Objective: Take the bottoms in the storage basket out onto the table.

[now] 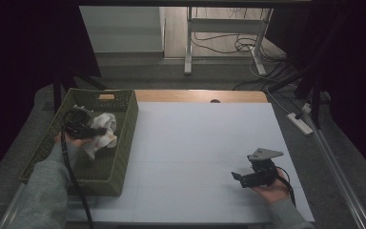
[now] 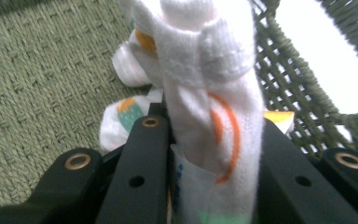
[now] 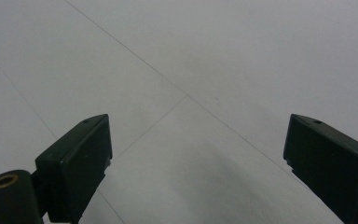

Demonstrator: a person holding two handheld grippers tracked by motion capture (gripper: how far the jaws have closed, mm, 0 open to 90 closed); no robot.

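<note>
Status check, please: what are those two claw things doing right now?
Left gripper shut on white socks inside green basket. Right gripper open over table. Nothing blocking.

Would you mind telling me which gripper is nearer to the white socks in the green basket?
Left. The left gripper is shut on the white socks inside the green basket; the right gripper hangs open above the white table, well apart.
</note>
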